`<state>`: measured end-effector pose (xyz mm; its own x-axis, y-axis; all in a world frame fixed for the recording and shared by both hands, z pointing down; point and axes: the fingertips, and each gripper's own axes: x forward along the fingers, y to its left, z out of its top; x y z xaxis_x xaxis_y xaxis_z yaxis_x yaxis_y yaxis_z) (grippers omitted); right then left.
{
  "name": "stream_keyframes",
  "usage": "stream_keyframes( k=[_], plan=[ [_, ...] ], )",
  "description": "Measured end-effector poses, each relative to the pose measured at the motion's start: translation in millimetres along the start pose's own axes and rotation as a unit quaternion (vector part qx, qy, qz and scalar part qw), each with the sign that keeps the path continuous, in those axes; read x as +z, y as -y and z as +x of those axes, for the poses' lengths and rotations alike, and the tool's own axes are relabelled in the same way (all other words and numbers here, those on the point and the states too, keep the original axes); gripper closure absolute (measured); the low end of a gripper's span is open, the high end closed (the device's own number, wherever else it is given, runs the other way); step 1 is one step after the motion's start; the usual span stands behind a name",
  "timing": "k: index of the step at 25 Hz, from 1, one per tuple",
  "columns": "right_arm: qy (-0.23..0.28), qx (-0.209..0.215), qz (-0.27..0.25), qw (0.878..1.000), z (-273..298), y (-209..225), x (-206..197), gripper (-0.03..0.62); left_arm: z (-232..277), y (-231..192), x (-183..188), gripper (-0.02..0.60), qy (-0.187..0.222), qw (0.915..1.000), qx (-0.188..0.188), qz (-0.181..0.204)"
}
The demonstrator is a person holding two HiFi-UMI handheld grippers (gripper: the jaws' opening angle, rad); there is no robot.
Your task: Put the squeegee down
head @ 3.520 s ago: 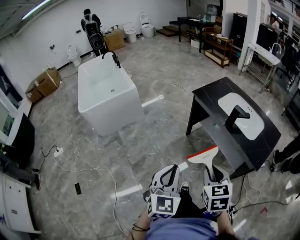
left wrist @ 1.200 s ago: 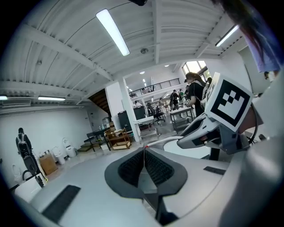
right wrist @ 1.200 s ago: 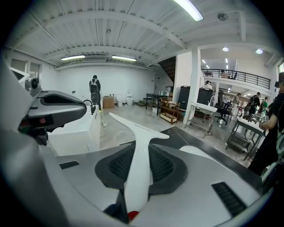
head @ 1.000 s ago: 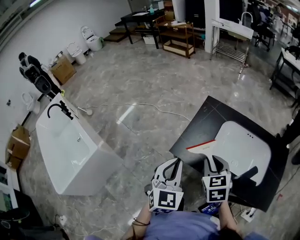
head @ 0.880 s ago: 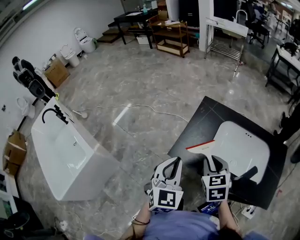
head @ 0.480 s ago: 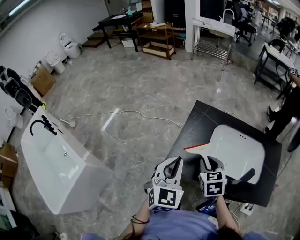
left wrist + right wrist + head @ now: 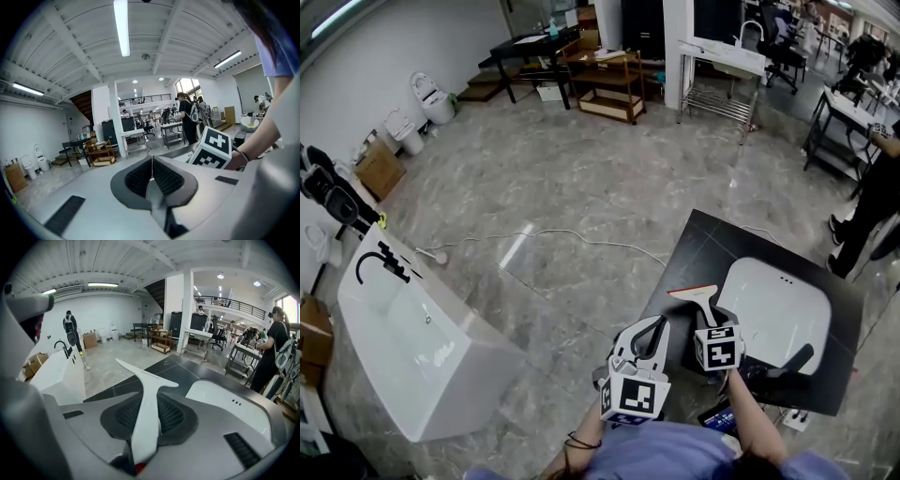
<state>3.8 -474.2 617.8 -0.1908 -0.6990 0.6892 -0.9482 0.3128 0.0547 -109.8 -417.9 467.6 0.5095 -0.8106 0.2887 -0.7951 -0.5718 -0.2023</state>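
Squeegee (image 7: 146, 399) was clamped in the right gripper (image 7: 705, 325), blade over the black counter's (image 7: 698, 242) left edge beside open floor (image 7: 581, 187). Left gripper (image 7: 151, 161) was closed and empty. Handle end was hidden.

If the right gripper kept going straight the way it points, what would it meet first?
Probably the black vanity countertop, left of its white basin; the white squeegee it holds would touch first.

The left gripper (image 7: 649, 330) and right gripper (image 7: 705, 317) are pale grey with black ribbed pads (image 7: 138, 178). Just below the left gripper is a blue shirt (image 7: 675, 457).
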Motion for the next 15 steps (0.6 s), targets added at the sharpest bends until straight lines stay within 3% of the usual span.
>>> stream_keyframes(
  k=[10,15],
  plan=[
    [-0.041,-0.027,-0.034,0.998,44,12,-23,0.503,13,1,2,0.563,-0.002,0.9999,-0.009,0.004],
    [-0.054,-0.015,-0.063,0.996,57,11,-28,0.502,18,5,1,0.563,-0.007,0.9999,-0.012,0.004]
  ],
)
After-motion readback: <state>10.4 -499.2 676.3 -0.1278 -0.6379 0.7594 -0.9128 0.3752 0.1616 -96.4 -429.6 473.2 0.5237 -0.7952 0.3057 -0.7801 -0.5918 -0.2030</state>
